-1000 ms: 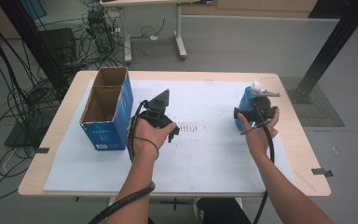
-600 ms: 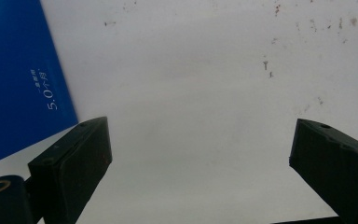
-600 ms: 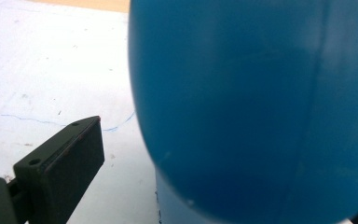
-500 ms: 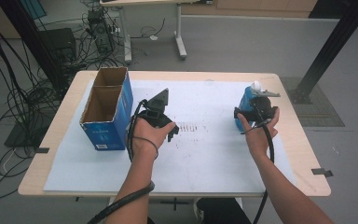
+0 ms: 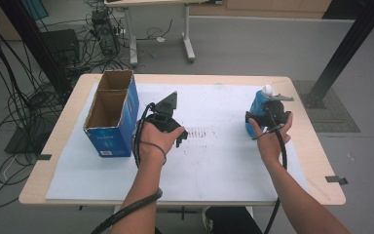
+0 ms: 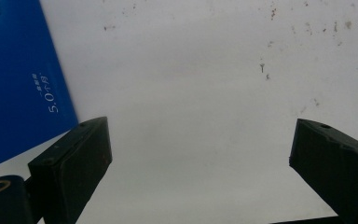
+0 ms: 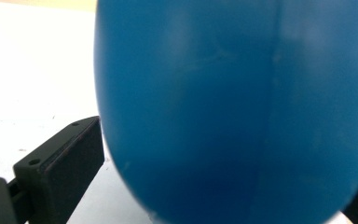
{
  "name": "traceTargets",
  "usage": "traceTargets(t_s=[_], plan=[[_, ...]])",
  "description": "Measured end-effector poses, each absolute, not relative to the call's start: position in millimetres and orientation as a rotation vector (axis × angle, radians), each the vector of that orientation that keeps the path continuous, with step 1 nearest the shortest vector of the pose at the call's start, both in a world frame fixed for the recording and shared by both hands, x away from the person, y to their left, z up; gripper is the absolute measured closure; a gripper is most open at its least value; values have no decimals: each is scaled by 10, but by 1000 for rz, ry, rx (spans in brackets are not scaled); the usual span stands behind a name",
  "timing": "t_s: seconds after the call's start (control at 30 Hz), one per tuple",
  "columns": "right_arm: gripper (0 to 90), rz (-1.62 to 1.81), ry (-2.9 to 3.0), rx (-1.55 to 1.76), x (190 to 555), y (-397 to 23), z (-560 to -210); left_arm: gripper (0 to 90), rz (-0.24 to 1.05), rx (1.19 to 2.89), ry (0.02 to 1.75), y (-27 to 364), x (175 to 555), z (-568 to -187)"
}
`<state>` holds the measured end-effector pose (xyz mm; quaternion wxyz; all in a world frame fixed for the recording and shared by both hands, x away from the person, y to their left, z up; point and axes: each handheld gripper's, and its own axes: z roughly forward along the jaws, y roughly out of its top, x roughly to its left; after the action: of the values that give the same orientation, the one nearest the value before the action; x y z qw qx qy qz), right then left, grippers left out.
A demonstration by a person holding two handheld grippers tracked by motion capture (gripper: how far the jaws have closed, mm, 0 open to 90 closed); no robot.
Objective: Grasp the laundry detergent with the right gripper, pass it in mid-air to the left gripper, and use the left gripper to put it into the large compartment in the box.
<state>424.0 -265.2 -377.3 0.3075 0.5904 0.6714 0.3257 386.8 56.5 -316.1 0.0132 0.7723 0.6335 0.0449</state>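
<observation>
While the left gripper (image 6: 200, 172) gapes empty, the right gripper (image 7: 228, 186) seemingly clasps the blue bottle (image 7: 233, 107) between its jaws.

Pretty plain setup: a light wood table (image 5: 63, 146) with a big white sheet (image 5: 224, 161) covering most of the top, wood showing round the edges. The sheet's grubby, with a patch of dark smudges (image 5: 204, 132) near its middle. Left of that patch, an open blue box (image 5: 112, 114) stands on the sheet, two compartments inside. Well to the right of the patch there's a blue bottle (image 5: 259, 111) with a white cap, standing upright.
</observation>
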Motion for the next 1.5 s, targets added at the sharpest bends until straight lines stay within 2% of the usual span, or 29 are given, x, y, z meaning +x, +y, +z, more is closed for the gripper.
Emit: traceTargets(t_s=[1.5], plan=[[19, 882, 1773, 1560, 4245, -2667, -3764, 61, 152, 2412, 1968, 545, 3879, -3116]])
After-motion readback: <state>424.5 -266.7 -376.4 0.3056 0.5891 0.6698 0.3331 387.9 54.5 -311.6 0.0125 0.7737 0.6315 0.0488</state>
